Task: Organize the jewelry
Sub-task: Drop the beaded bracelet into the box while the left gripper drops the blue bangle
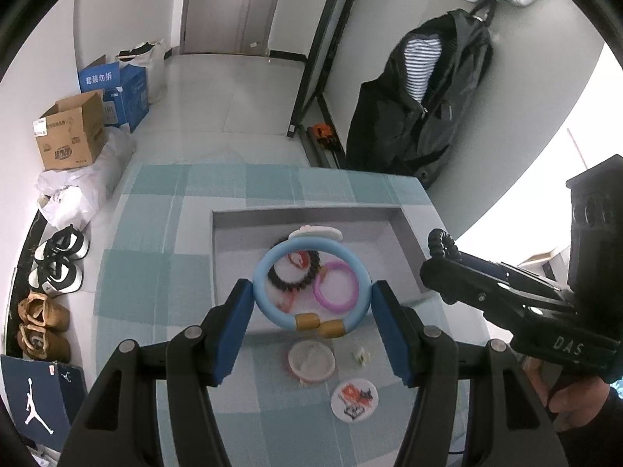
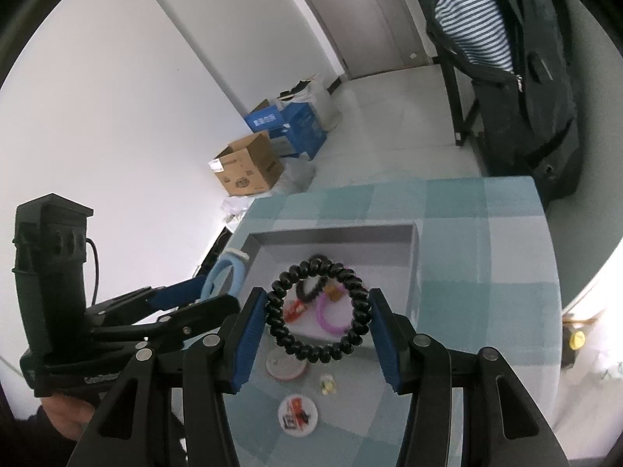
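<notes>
Left gripper (image 1: 311, 295): its blue pads pinched the light blue bangle (image 1: 268, 268) across its width, held upright above the near edge of the grey tray (image 1: 409, 229).
Right gripper (image 2: 317, 311): its pads pinched the black coil hair tie (image 2: 311, 348) at both sides, also above the tray's near edge.
Near edge of the table (image 1: 155, 272): a round printed badge (image 1: 354, 400) lay closest, then a round pale disc (image 1: 311, 360) and a small pale clip (image 1: 361, 356) beside it, all outside the tray.
Inside the tray: a dark bead bracelet (image 1: 307, 282), a pink ring bangle (image 1: 337, 286) and a small red piece (image 2: 294, 309) lay close together toward the near side; the far half looked bare.
Bangle handling: judged light and stiff, smooth enough to slip; the gold caps (image 1: 321, 323) mark an opening, so squeezing the side arcs gently seemed safest.
Hair tie handling: judged soft and springy; it would likely deform and bounce when released, so it wants lowering close to the tray floor.
Step in hand: apparently both pieces were about to be set into the tray.
</notes>
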